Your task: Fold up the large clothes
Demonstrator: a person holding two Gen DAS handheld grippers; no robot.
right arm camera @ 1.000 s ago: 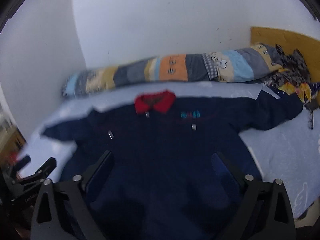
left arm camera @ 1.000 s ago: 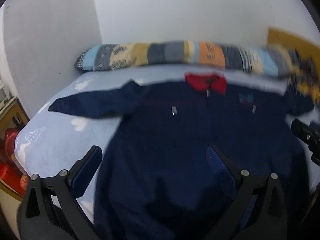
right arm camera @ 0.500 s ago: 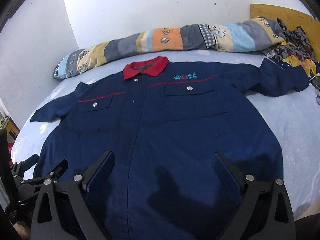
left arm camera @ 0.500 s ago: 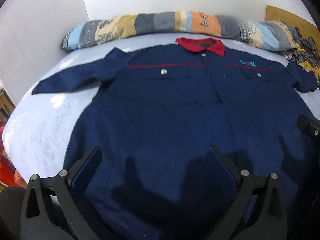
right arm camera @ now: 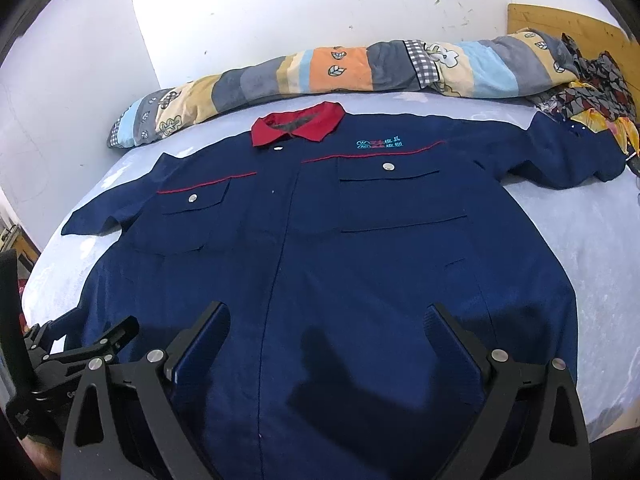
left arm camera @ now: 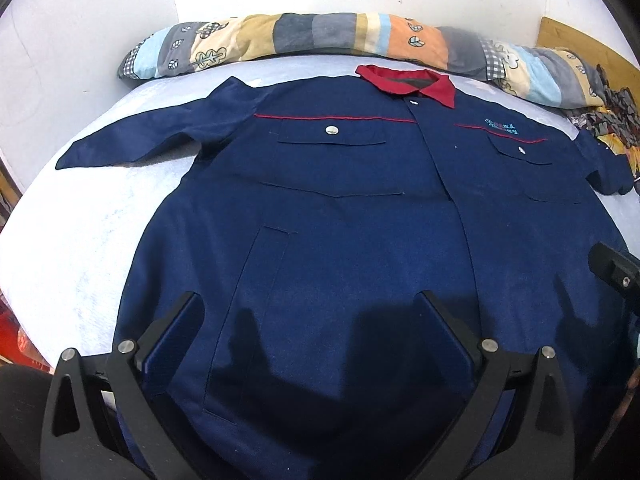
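Observation:
A large navy work shirt [left arm camera: 340, 220] [right arm camera: 320, 240] with a red collar [left arm camera: 408, 84] [right arm camera: 298, 124] lies flat, front up, on a pale blue bed, both sleeves spread out. My left gripper [left arm camera: 310, 312] hangs open over the shirt's lower left part, nothing between its fingers. My right gripper [right arm camera: 326, 320] hangs open over the lower middle, empty too. The left gripper also shows at the left edge of the right wrist view [right arm camera: 80, 352], and a part of the right gripper shows at the right edge of the left wrist view [left arm camera: 614, 270].
A rolled patchwork quilt [left arm camera: 320, 38] [right arm camera: 360, 66] lies along the white wall behind the collar. Patterned clothes [left arm camera: 612, 108] [right arm camera: 592, 92] are piled at the far right by a wooden board [right arm camera: 560, 20]. Bare sheet [left arm camera: 88, 220] [right arm camera: 592, 232] flanks the shirt.
Both cameras have come lower and closer over the shirt and tilted down; the view went from blurred to sharp. Both grippers stay open. The shirt has not moved.

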